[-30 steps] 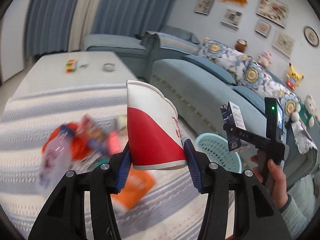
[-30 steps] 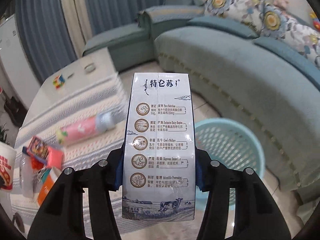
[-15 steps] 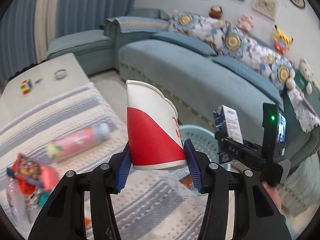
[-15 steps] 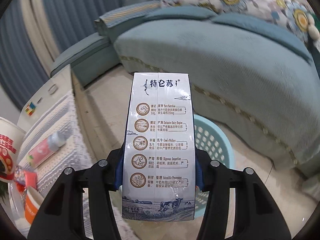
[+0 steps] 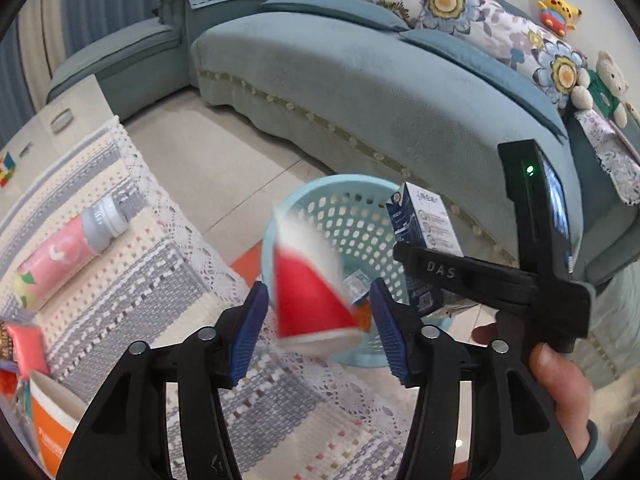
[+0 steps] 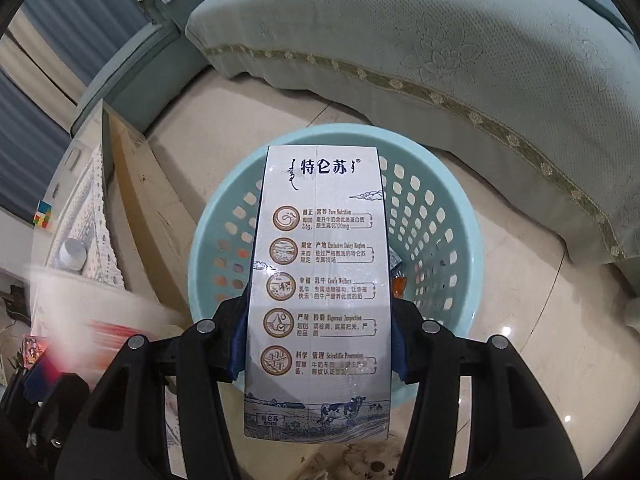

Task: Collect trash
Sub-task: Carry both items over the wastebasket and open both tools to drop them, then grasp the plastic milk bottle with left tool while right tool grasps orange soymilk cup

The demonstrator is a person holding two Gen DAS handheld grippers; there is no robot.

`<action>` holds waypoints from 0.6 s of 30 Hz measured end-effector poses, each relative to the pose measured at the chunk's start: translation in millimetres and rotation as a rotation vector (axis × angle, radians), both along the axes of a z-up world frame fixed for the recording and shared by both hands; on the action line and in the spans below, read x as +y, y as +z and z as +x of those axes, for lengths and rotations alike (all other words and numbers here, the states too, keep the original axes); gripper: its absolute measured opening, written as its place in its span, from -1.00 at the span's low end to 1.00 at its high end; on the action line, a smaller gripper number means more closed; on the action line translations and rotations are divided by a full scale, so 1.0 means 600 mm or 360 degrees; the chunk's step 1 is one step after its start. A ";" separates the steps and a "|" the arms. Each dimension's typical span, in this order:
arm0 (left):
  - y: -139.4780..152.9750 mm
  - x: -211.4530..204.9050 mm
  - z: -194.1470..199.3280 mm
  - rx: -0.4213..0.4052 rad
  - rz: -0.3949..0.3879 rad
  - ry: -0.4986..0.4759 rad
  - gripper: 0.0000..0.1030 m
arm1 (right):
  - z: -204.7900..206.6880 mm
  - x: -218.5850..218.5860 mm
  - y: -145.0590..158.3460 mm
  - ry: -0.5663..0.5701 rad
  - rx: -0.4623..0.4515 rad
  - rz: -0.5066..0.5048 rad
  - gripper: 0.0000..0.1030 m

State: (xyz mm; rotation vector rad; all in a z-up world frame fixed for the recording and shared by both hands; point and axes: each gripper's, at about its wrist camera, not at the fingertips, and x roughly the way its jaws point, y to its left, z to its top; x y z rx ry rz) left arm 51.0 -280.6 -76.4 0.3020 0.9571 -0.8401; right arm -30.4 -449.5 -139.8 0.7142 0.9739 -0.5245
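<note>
1. Left gripper (image 5: 318,332): spread wide, blue pads (image 5: 249,330) clear of the cup on both sides, gripping nothing.
2. Red-and-white paper cup (image 5: 310,284): blurred, loose between the open jaws, touching neither pad, tilted, in front of the near rim of the basket.
3. Pale blue perforated basket (image 5: 348,216): on the tiled floor between the sofa (image 5: 400,92) and the edge of the table cloth (image 5: 132,280); some small litter visible at its bottom, too indistinct to name.
4. Right gripper (image 6: 318,338): clamped tight on the milk carton (image 6: 318,288), pads pressed to both narrow sides at about the carton's lower third.
5. Carton: upright in the jaws, printed face toward the right wrist camera, held directly over the basket's opening (image 6: 436,216); in the left wrist view, same carton (image 5: 426,236) at the basket's right rim.
6. On the cloth, well apart from both tools: pink bottle with grey cap (image 5: 68,246) lying on its side, orange-and-white cup (image 5: 52,424) at lower left.
7. Smeared white-and-red shape (image 6: 92,312) at the left edge of the right wrist view, beside the basket; too blurred to be sure of.
</note>
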 end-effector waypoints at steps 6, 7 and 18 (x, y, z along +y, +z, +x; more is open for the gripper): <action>-0.003 0.022 0.003 0.0011 -0.0011 0.0027 0.26 | -0.004 0.001 0.014 0.0008 -0.0038 -0.0071 0.27; 0.000 0.026 0.004 0.0012 -0.0018 0.0034 0.29 | -0.003 0.004 0.016 0.0016 -0.0038 -0.0088 0.27; 0.037 0.114 -0.003 -0.0004 -0.0155 0.0134 0.30 | 0.010 0.061 0.053 0.0131 -0.0093 -0.0308 0.27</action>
